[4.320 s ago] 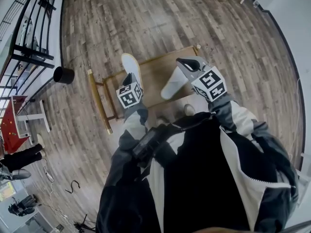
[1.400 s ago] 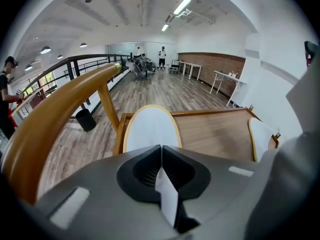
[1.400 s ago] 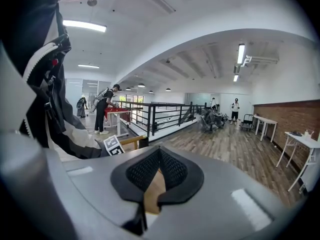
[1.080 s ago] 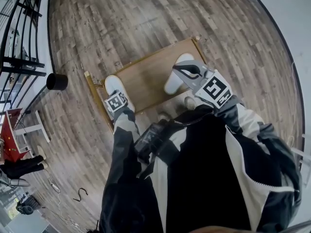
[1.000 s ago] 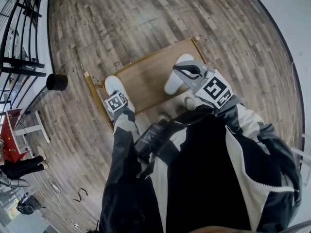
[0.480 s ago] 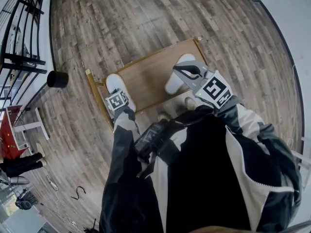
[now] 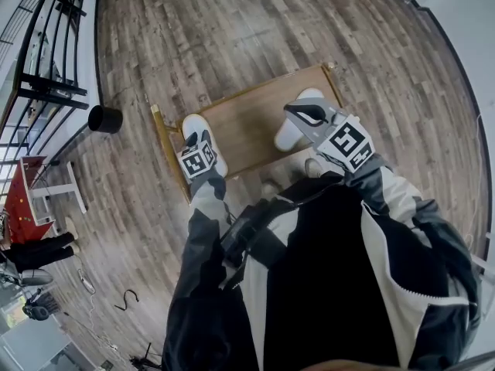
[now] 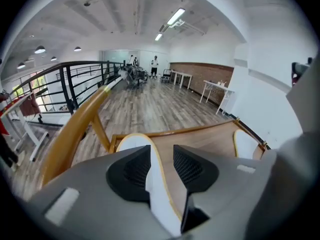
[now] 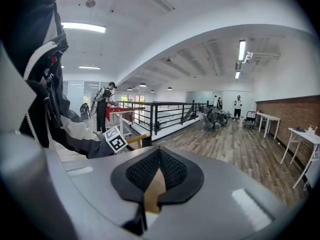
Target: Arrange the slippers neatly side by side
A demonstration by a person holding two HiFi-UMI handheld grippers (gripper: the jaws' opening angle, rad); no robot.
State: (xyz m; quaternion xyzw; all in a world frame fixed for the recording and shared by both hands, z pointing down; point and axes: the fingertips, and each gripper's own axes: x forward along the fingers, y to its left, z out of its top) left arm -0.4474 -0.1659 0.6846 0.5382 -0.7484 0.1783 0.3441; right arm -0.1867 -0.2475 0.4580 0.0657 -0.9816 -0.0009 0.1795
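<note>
**Item: pair of white slippers, for arranging side by side**

- **Counter** (image 7: pixel 246 122): low wooden top with a raised rail, standing on plank floor. It serves as the reference for all places below.
- **Left slipper** (image 7: pixel 192 124): lies flat at the counter's left end, close to the rail, toe pointing away from the person. In the left gripper view it (image 8: pixel 131 143) runs up through the gap of the left tool.
- **Right slipper** (image 7: pixel 288 137): lies at the counter's right end, toe also pointing away and slightly angled. It also shows in the left gripper view (image 8: pixel 245 144), at the counter's far corner.
- **Left tool** (image 7: pixel 203 137): hangs over the left slipper's heel end. Its jaws have just been opening and now stand wide (image 8: pixel 161 161). The slipper shows between them, but the pads do not press on it.
- **Right tool** (image 7: pixel 292 110): hangs over the right slipper. Its jaws are closed together (image 9: pixel 159 171), with only a sliver of counter wood visible past them and no slipper seen pinched.

**Status:** early to middle stage.
- Done, by appearance: both slippers rest sole-down on the counter and head roughly the same way, and the left one looks set down and released.
- Left to do: the pair sit well apart, with bare counter between them. One or both must be brought together near the counter's middle, with sides parallel and heels level.
</note>
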